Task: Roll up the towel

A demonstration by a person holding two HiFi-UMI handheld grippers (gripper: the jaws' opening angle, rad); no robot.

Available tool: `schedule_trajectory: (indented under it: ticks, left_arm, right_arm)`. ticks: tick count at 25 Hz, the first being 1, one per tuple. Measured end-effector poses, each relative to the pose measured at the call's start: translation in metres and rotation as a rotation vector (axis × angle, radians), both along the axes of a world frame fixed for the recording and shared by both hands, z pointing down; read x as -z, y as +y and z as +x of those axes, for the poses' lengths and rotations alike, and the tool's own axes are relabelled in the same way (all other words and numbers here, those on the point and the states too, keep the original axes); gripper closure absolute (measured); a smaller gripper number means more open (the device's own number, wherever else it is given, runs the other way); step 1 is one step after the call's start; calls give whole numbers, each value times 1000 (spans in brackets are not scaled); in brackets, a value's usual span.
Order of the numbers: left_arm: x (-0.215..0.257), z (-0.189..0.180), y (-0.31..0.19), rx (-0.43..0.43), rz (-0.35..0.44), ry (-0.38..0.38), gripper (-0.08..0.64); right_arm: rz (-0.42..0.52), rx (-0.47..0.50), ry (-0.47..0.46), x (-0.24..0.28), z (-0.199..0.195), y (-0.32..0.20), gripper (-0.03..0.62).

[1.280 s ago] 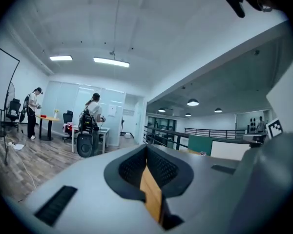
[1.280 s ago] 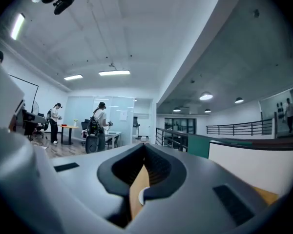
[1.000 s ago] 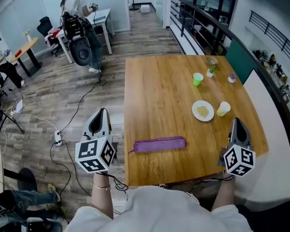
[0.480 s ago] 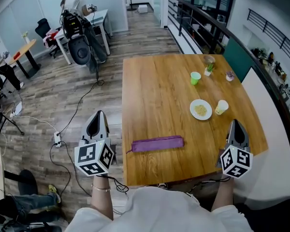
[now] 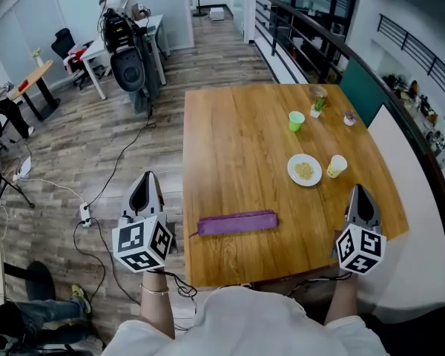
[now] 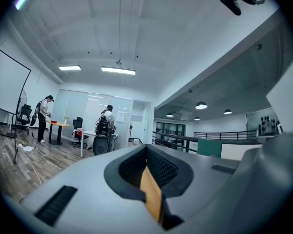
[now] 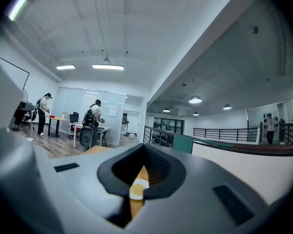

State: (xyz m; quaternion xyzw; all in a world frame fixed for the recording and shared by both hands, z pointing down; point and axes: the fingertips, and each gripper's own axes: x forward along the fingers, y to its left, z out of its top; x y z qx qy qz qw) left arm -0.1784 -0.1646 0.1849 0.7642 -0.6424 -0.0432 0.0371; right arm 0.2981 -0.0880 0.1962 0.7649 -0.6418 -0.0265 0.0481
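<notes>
Wooden table (image 5: 233, 143) fills the space ahead of me, with open office floor off to its left. My left gripper (image 5: 146, 178) has its jaws pressed together on nothing. It hangs level over the floor just off the table's left edge, pointing away from me. My right gripper (image 5: 358, 193) is clenched and empty as well, above the table's near right corner. It also points far, with the white plate of yellow crumbs (image 5: 304, 170) showing in the slit ahead of its jaws.

Between the two, close to the near edge, lies the purple towel (image 5: 236, 223). It looks already wound into a narrow roll, with its long axis running left to right, square across the line both grippers point along. Its left end is to the right of my left fingertips and a little nearer to me. Its right end is well to the left of my right fingertips. I judge the left hand the closer one, and either would have to swing inward and dip to reach the roll.
</notes>
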Motion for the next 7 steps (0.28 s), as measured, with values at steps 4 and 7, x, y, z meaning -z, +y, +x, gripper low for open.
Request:
schedule_trajectory:
  ticks: [4,7]
  left_arm:
    - [0,-1,-1,2,-1,-16,557]
    - [-3,-2,-2,5,-10,-16,557]
  right_arm:
    - [10,4,-22,1,-1,-2,594]
    - [17,24,-43,-1,-3,-5,594]
